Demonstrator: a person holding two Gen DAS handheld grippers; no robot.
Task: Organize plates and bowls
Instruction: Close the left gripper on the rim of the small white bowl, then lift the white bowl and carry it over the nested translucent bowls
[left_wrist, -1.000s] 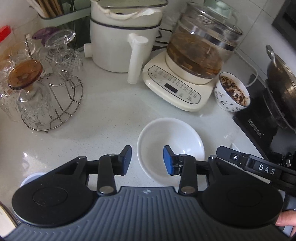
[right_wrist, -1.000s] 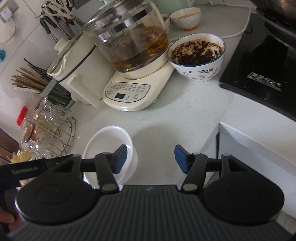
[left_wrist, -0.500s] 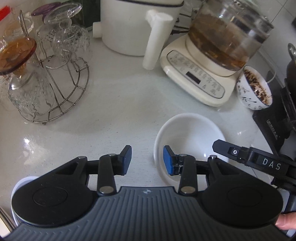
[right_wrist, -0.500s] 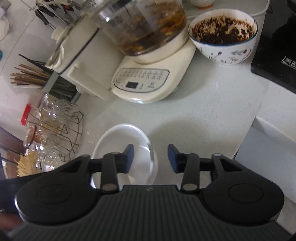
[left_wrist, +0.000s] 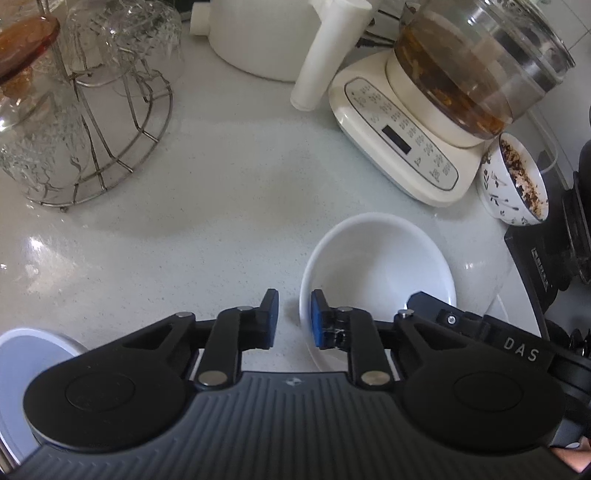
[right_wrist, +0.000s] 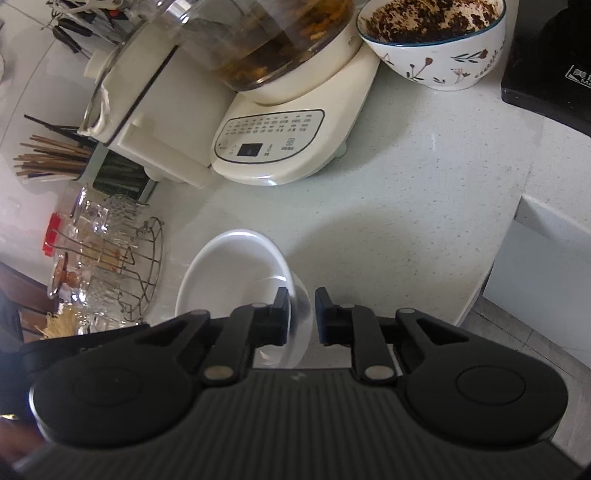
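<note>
A white bowl (left_wrist: 376, 258) sits on the worktop (left_wrist: 221, 206). The left tool (left_wrist: 293, 317) is closing around its near rim. The right tool (right_wrist: 301, 319) is clenched on the opposite rim

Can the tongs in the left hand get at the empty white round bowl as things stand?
Probably yes. The left tongs are closing astride the near rim of the empty white round bowl. The right tongs already clamp its opposite rim without blocking.
</note>
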